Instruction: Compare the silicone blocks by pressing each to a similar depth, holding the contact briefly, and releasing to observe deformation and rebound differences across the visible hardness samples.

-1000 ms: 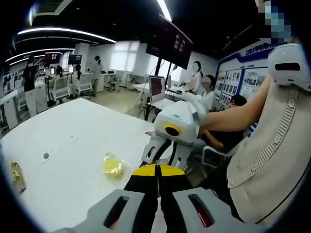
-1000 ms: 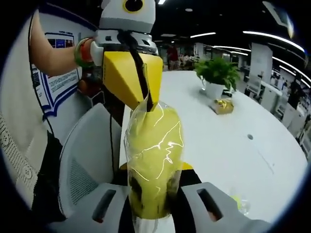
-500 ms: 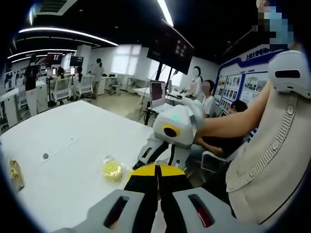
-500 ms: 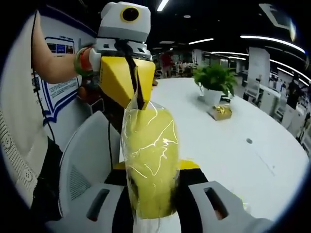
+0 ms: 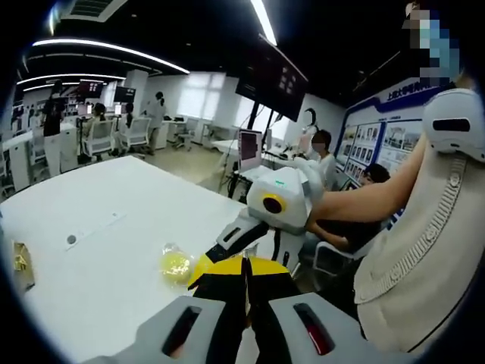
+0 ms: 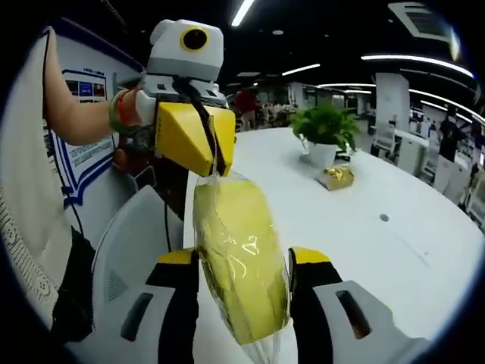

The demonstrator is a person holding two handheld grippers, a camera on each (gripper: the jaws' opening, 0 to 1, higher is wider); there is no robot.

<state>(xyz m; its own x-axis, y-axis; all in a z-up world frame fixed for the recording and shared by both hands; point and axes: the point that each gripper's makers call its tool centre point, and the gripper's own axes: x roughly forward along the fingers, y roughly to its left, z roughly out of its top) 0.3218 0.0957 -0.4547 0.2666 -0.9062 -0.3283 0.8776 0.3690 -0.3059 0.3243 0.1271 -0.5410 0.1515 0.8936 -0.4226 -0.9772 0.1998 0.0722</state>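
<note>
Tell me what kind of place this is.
Likely an open-plan office or lab: a long white table, desks with office chairs, a large hanging screen, and a potted plant.

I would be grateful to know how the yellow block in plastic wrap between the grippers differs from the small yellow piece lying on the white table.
The wrapped yellow block hangs in the air, pinched at its top by the left gripper; the small yellow piece rests on the white table. The block looks elongated, the piece rounder. Both are yellow in clear wrap.

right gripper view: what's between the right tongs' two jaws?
The yellow silicone block in clear wrap sits between the jaws of the right tongs, which stand apart on either side. The left tongs pinch the wrap's top edge.
</note>
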